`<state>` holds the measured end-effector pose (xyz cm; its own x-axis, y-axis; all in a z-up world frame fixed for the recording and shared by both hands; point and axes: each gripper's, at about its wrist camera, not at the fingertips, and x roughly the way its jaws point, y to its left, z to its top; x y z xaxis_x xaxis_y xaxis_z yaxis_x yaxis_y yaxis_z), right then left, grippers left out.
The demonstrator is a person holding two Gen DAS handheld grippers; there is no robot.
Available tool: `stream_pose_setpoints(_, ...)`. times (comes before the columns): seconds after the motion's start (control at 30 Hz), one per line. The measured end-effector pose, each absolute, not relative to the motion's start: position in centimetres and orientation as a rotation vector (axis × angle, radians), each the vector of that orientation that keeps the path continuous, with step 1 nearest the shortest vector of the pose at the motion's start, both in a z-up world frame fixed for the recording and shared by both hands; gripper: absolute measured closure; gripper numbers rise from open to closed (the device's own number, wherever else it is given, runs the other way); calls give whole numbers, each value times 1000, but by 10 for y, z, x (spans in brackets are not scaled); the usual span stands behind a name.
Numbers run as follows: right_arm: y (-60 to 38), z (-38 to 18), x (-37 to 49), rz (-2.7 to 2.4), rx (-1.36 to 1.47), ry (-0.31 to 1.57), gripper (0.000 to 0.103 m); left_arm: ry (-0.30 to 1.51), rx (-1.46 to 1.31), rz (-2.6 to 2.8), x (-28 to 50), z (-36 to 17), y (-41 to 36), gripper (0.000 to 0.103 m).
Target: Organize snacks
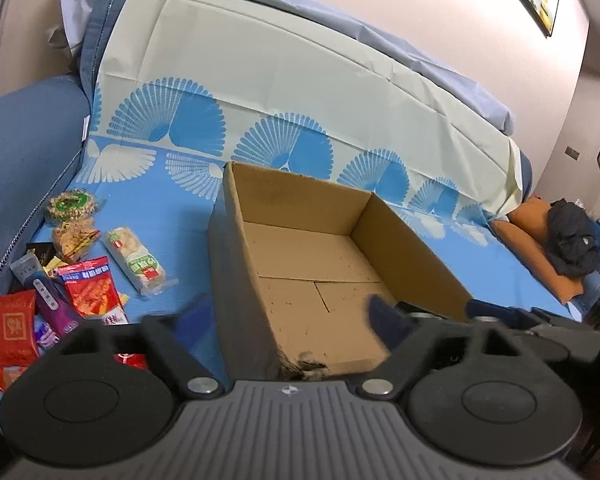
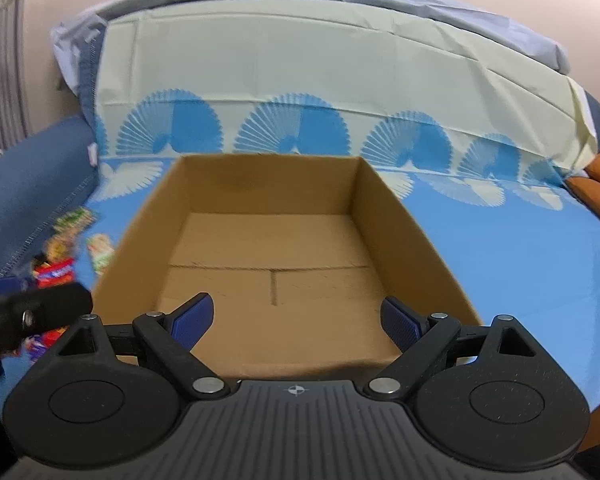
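Note:
An open, empty cardboard box (image 1: pixel 320 256) sits on a blue patterned cloth; it also shows in the right wrist view (image 2: pixel 268 248). Several snack packets lie in a pile left of the box: a red bag (image 1: pixel 92 292), a long pale wrapped bar (image 1: pixel 138 260), a round green-labelled pack (image 1: pixel 72 204), a red packet (image 1: pixel 14 328). They show blurred in the right wrist view (image 2: pixel 56 256). My left gripper (image 1: pixel 288 320) is open and empty over the box's near left corner. My right gripper (image 2: pixel 296 316) is open and empty over the box's near edge.
A blue sofa arm (image 1: pixel 24 152) stands left of the snacks. The cloth (image 1: pixel 260 92) runs up the backrest. An orange cushion (image 1: pixel 540 248) with dark clothing (image 1: pixel 572 240) lies at the right. The other gripper's black body (image 2: pixel 32 312) is at the left.

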<state>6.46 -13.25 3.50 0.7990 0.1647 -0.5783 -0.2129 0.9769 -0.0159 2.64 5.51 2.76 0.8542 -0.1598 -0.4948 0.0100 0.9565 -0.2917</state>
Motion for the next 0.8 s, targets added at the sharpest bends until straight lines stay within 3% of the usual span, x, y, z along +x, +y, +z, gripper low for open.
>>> stream_pose_setpoints(0.1,-120,40,58,246,-84,567,26,558,-287,-119,25,34,76,58)
stream_pose_setpoints(0.2,-110,48,50,318,-23,518,35,594,-315,-143,25,34,111,71)
stream_pose_setpoints(0.43,-72,63,35,488,-34,455,38,553,-201,-35,3,19,189,73)
stream_pose_setpoints(0.57,-44,58,23,579,-80,426,39,553,-311,2,-18,-14,221,73)
stream_pose_setpoints(0.67,-22,53,17,664,-92,421,47,479,-422,75,-32,-17,243,73)
stream_pose_setpoints(0.7,-16,50,17,696,-102,410,47,472,-434,91,-34,-18,247,81)
stream_pose_setpoints(0.8,7,37,20,764,-153,431,48,476,-371,147,-32,-15,237,81)
